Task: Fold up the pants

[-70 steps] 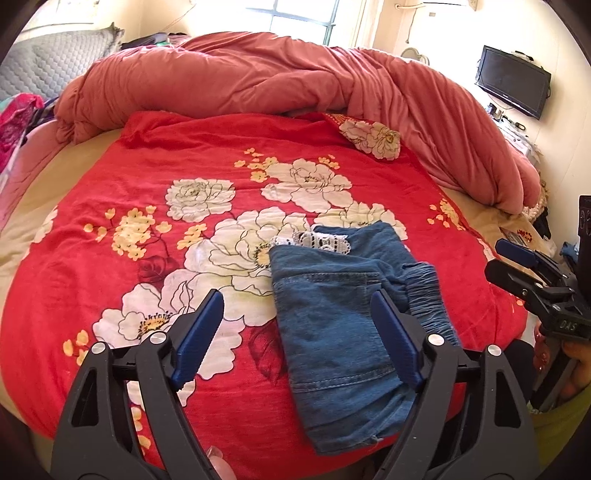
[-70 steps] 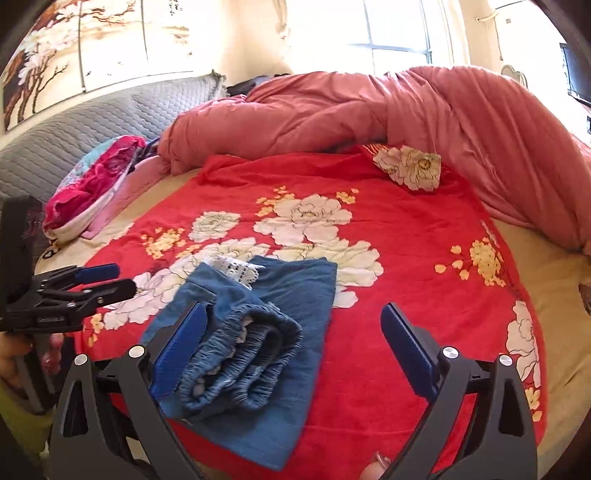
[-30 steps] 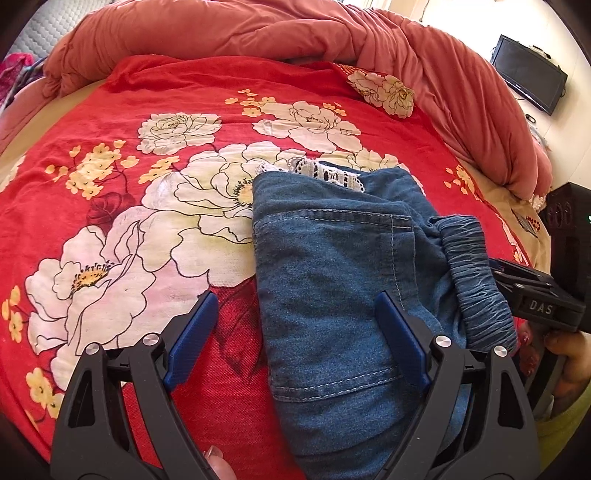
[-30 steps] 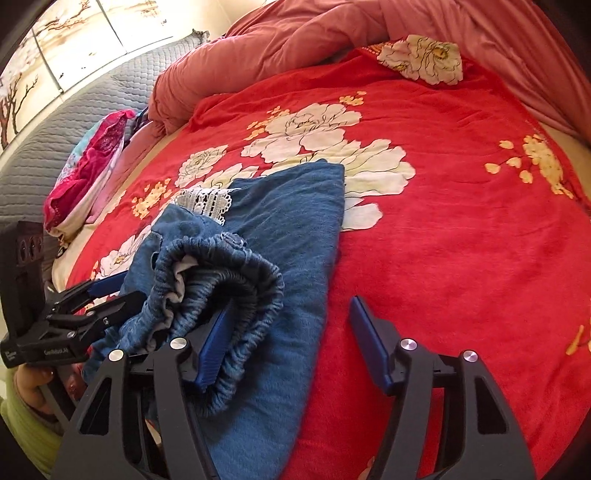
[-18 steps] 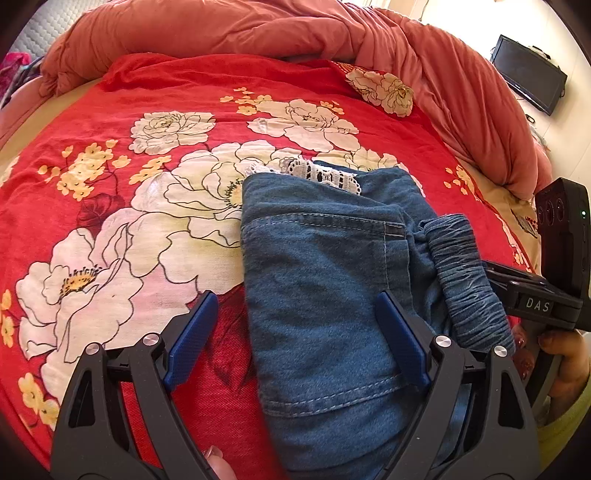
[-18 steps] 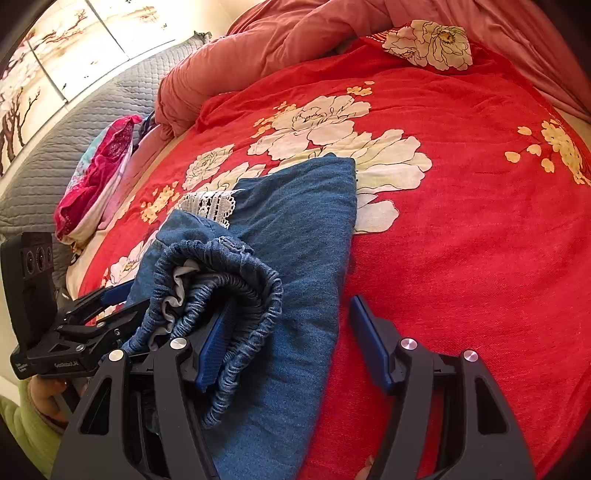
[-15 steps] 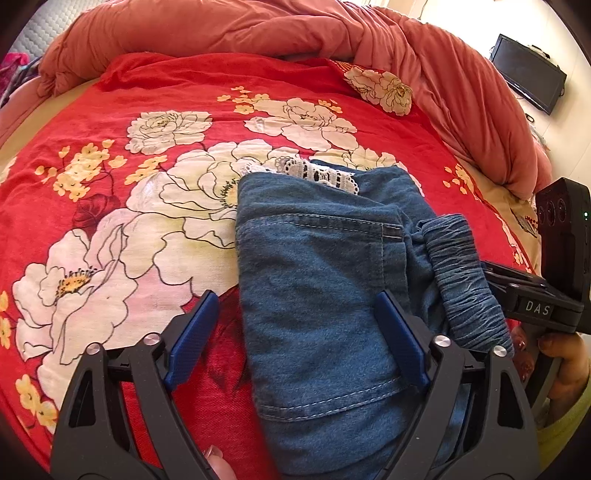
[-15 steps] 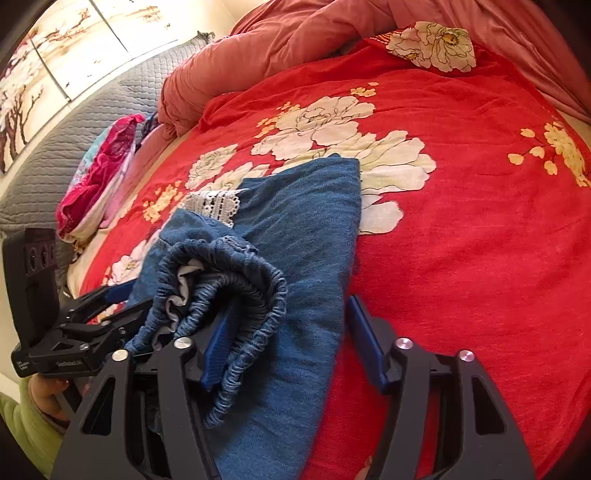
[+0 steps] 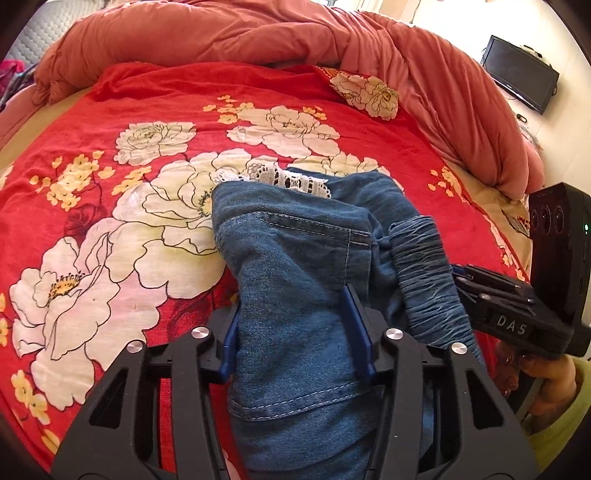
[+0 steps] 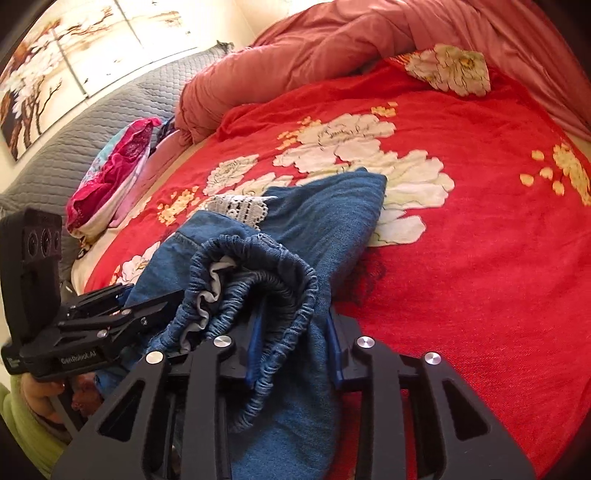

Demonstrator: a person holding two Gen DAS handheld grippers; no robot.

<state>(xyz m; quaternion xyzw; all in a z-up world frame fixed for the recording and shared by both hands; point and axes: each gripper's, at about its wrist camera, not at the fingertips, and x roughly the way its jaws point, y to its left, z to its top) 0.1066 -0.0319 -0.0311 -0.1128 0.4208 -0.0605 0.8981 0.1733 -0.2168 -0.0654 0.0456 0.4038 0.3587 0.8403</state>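
Note:
Folded blue denim pants (image 9: 295,258) with a white lace trim (image 9: 288,179) lie on the red flowered blanket (image 9: 147,147) near its front edge. My left gripper (image 9: 295,332) is shut on the near left part of the pants. My right gripper (image 10: 295,332) is shut on the near right part, at the gathered elastic waistband (image 10: 258,273). The pants (image 10: 332,214) bunch up and lift between both grips. The right gripper also shows in the left wrist view (image 9: 517,306), and the left gripper in the right wrist view (image 10: 110,310).
A rumpled salmon-pink quilt (image 9: 258,33) is heaped along the far side of the bed. A pink and white pile of clothes (image 10: 114,173) lies by the grey quilted headboard (image 10: 92,122). A television (image 9: 521,74) hangs on the right wall.
Both grippers have closed on the near end of the pants, which now bunch up between their fingers. The pants have been drawn slightly toward me.

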